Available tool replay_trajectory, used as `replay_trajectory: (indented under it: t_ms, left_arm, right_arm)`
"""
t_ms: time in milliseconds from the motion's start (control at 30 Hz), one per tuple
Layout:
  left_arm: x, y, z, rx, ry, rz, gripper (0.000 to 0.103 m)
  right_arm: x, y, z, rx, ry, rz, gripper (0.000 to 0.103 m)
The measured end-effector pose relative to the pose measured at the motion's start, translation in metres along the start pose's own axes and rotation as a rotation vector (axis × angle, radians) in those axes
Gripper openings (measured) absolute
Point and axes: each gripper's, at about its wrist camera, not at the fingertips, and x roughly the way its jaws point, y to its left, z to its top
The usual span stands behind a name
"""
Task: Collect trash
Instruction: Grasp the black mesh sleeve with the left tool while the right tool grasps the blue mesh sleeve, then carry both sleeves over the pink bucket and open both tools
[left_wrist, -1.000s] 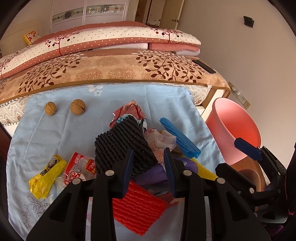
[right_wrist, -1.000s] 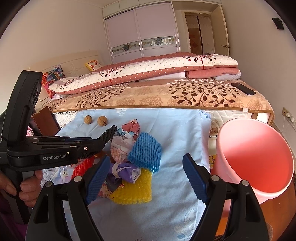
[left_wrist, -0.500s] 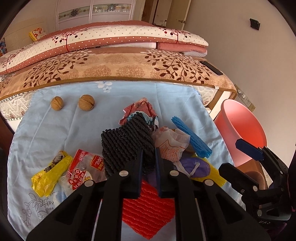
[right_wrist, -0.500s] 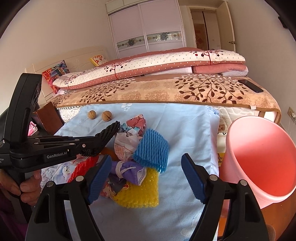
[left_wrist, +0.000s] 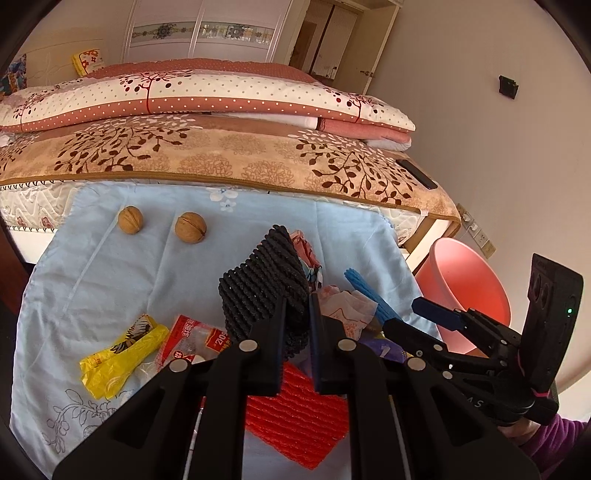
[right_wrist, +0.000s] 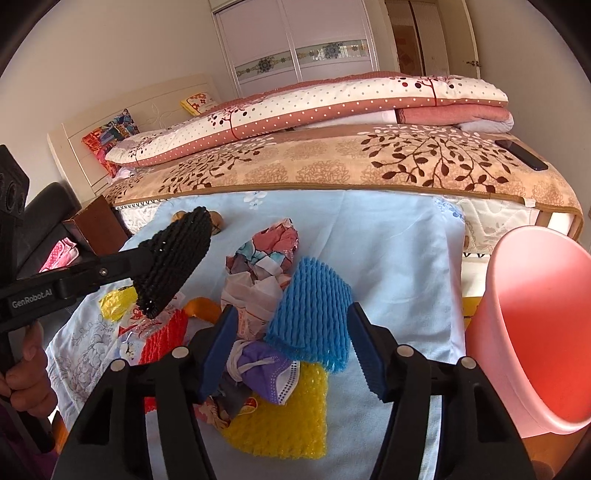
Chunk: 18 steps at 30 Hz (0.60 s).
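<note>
Clenched on the black foam net (left_wrist: 264, 286), the left hand-held gripper (left_wrist: 297, 314) holds it raised above the trash pile on the light blue cloth (left_wrist: 110, 266). Nearest under it lies a red foam net (left_wrist: 295, 417), with a yellow wrapper (left_wrist: 118, 354) to the left of that. Right hand-held gripper (right_wrist: 291, 347) is released, its blue pads on either side of the blue foam net (right_wrist: 310, 317), which overlaps a yellow foam net (right_wrist: 284, 421). Right of the pile stands the pink bin (right_wrist: 535, 325). Beyond the pile, two walnuts (left_wrist: 190, 227) sit near the bed (left_wrist: 221, 158).
</note>
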Motion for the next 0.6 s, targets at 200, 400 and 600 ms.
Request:
replay_trajectory:
  t_ms: [200,400,600]
  left_arm:
    - [-0.003,0.003,0.002,-0.010,-0.012,-0.009,0.011]
    - [-0.007,-0.002,0.005,-0.005,-0.026,-0.024,0.011]
    - [-0.015,-0.014,0.014,0.007,-0.065,-0.084,0.011]
  right_arm:
    - [0.013,-0.009,-0.004,0.037,0.067,0.024,0.017]
    - [0.002,-0.011,-0.004,0.065,0.040,0.035,0.006]
    - [-0.030,-0.019,0.003,0.102,-0.045,0.035,0.006]
